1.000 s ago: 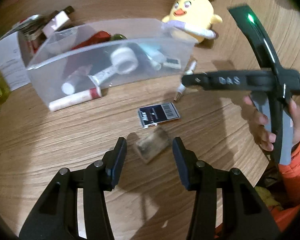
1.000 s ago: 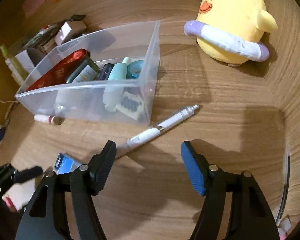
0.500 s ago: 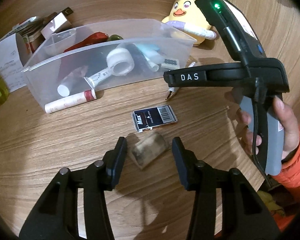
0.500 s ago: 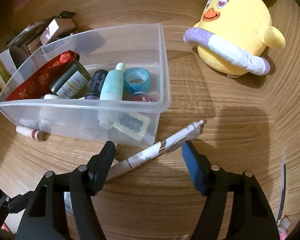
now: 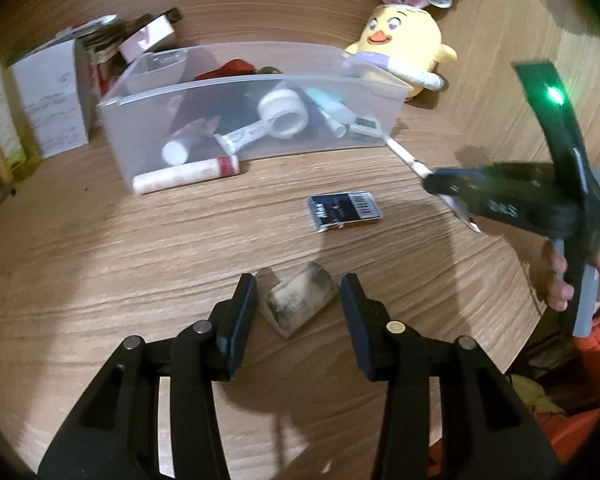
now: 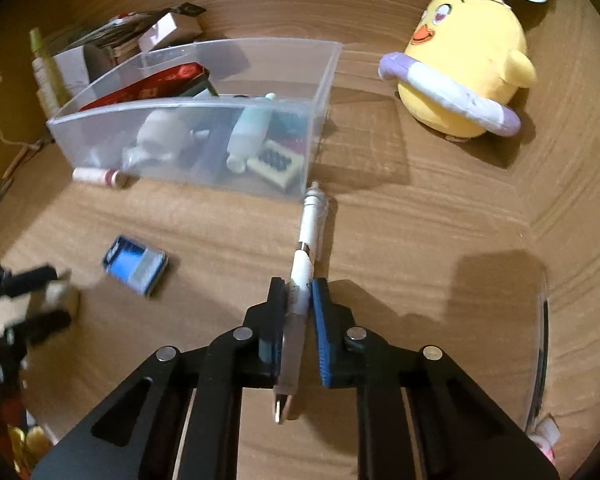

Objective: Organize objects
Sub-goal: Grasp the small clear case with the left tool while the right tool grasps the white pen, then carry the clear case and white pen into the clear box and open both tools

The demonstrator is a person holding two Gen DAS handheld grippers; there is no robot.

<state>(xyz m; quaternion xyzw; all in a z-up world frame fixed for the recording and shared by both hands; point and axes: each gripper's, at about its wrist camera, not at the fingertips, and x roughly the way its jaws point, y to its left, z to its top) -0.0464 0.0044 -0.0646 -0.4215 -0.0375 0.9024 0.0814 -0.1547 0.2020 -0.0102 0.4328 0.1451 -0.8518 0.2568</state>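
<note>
The right gripper's (image 6: 298,296) jaws are clamped on a white pen (image 6: 306,256), whose far end points at the near corner of the clear bin (image 6: 188,108). The left gripper's (image 5: 298,300) jaws stand apart on either side of a small brownish packet (image 5: 298,300) lying on the wooden table (image 5: 140,264), not touching it. Just beyond the packet lies a dark card (image 5: 344,210) with a barcode. A white tube (image 5: 186,174) rests against the bin's front wall. The bin holds bottles, tape and a red packet. A yellow plush chick (image 6: 466,64) sits right of the bin, well apart.
</note>
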